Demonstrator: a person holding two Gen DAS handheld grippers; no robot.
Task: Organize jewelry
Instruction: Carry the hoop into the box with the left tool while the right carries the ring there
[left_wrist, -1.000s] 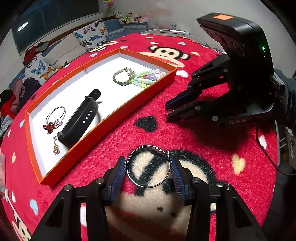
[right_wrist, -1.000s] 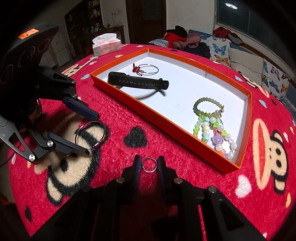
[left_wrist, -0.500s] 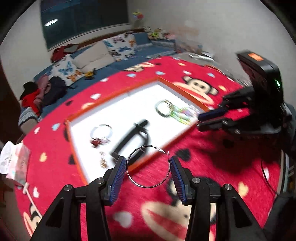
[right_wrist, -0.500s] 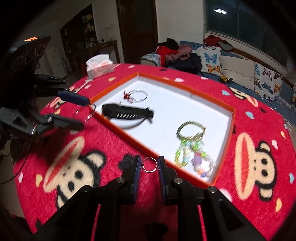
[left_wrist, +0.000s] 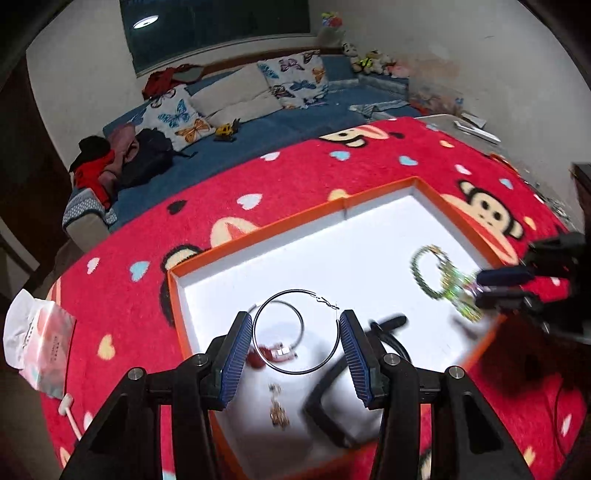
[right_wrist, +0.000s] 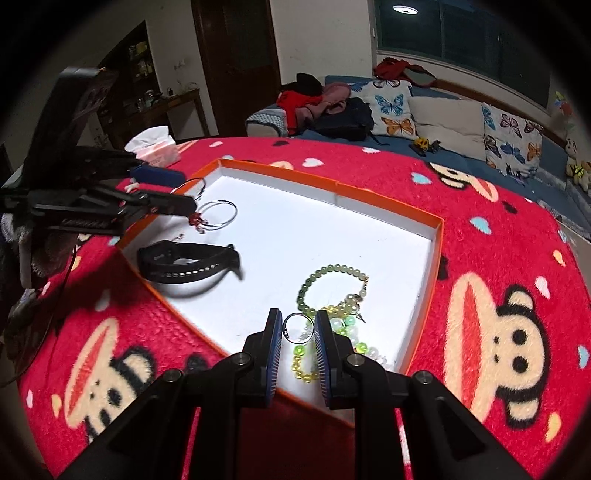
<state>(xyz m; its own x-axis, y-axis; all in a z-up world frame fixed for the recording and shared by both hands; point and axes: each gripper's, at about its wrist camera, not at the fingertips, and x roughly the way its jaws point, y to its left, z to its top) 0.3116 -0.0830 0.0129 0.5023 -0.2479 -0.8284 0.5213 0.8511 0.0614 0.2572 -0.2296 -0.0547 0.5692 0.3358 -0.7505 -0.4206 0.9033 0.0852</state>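
Left gripper (left_wrist: 296, 338): pinching a large thin hoop earring (left_wrist: 296, 332) between its blue pads, held above the left end of the orange tray (right_wrist: 430, 280).
Under the hoop: a silver bangle with a red charm (right_wrist: 218, 216), partly hidden in the left wrist view; small charms below it too blurred to identify.
Black wristband (right_wrist: 188, 264): lies in the tray; smeared and partly covered in the left view.
Green bead bracelet (right_wrist: 332, 286): at the tray's right end, touching a pale bead strand (right_wrist: 341, 326).
Right gripper (right_wrist: 298, 328): closed on a small silver ring (right_wrist: 297, 332) above those beads.
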